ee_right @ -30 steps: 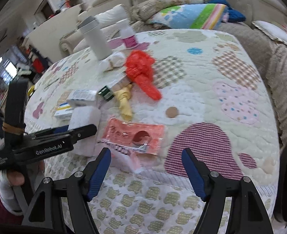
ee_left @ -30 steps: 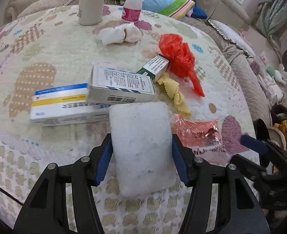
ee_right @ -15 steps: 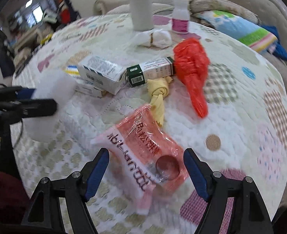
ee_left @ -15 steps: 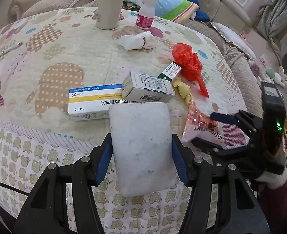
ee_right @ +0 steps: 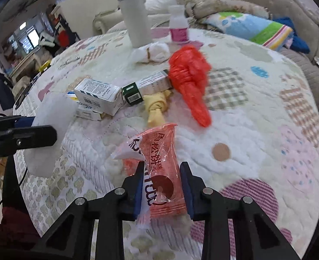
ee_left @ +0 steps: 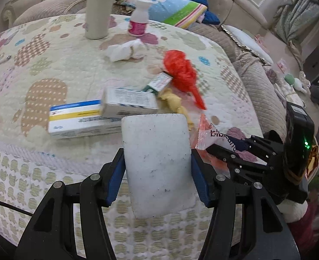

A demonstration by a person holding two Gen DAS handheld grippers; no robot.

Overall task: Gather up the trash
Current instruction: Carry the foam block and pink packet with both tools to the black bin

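Note:
A white foam block (ee_left: 155,134) is held above the table's near edge, and my left gripper (ee_left: 157,152) is shut on its two sides. The same block (ee_right: 48,112) shows at the left of the right wrist view. A pink snack wrapper (ee_right: 159,145) stands crumpled between the fingers of my right gripper (ee_right: 161,165). Its jaws are closing, and both blue pads press on the wrapper. In the left wrist view the right gripper (ee_left: 222,149) sits just right of the block, with the wrapper (ee_left: 207,134) in it.
On the quilted table (ee_right: 257,130) lie a red plastic bag (ee_right: 189,75), a knotted yellow bag (ee_right: 156,106), medicine boxes (ee_right: 98,95), a green-ended box (ee_right: 146,86) and a white tissue wad (ee_right: 150,52). A grey tumbler (ee_right: 135,21) and a pill bottle (ee_right: 178,28) stand behind. Sofas ring the table.
The right gripper's jaws have narrowed from wide open onto the pink wrapper, which now stands folded between them. The left gripper has risen a little with the foam block.

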